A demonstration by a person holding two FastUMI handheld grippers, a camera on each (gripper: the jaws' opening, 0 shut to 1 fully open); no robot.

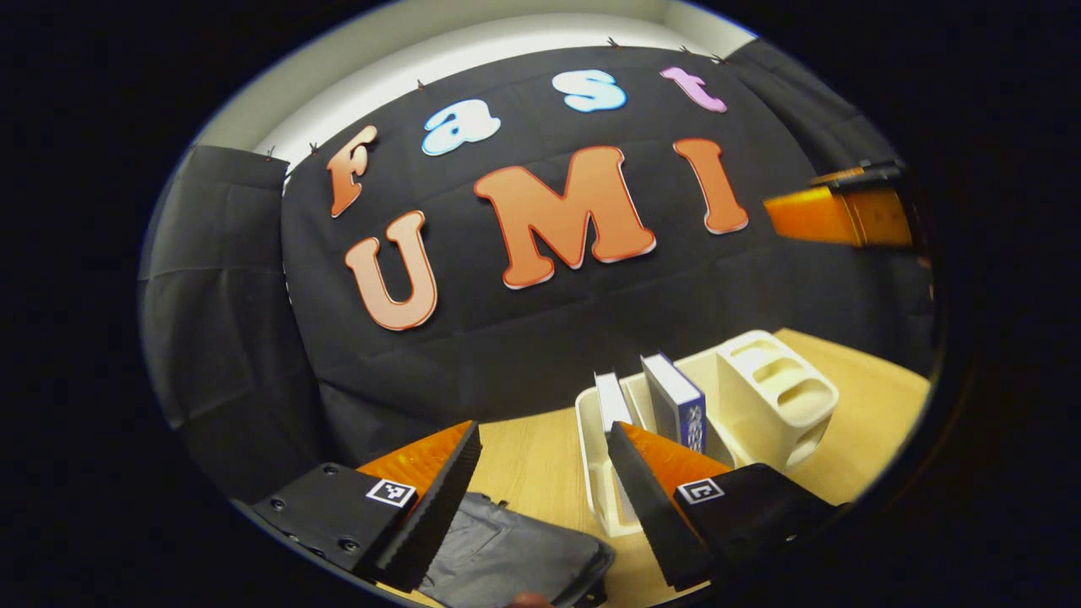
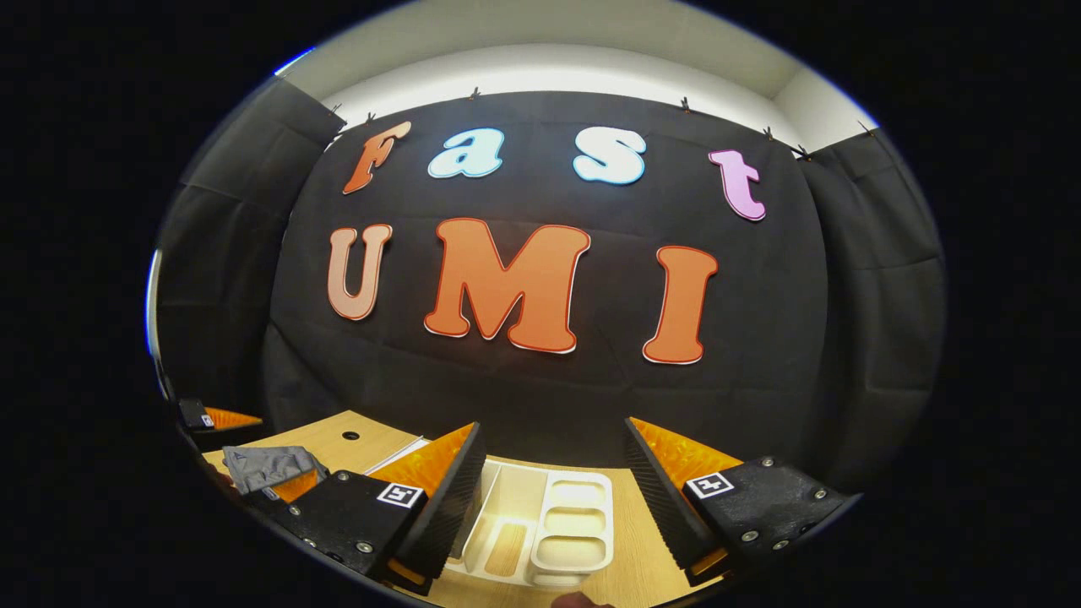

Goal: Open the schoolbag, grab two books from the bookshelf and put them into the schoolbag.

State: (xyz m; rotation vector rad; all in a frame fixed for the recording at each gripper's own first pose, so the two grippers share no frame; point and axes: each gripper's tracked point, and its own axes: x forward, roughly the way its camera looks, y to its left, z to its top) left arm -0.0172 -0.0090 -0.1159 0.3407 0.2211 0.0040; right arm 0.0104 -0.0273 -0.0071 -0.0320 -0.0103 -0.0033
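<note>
Left gripper view: left gripper (image 1: 540, 498) fingers wide over the schoolbag (image 1: 507, 553); right gripper (image 2: 553, 498) wide above the bookshelf (image 2: 540, 523). I'd pinch the bag's zipper first.

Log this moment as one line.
left hand-held gripper: open, empty | right hand-held gripper: open above bookshelf | books: in bookshelf | schoolbag: on table
</note>
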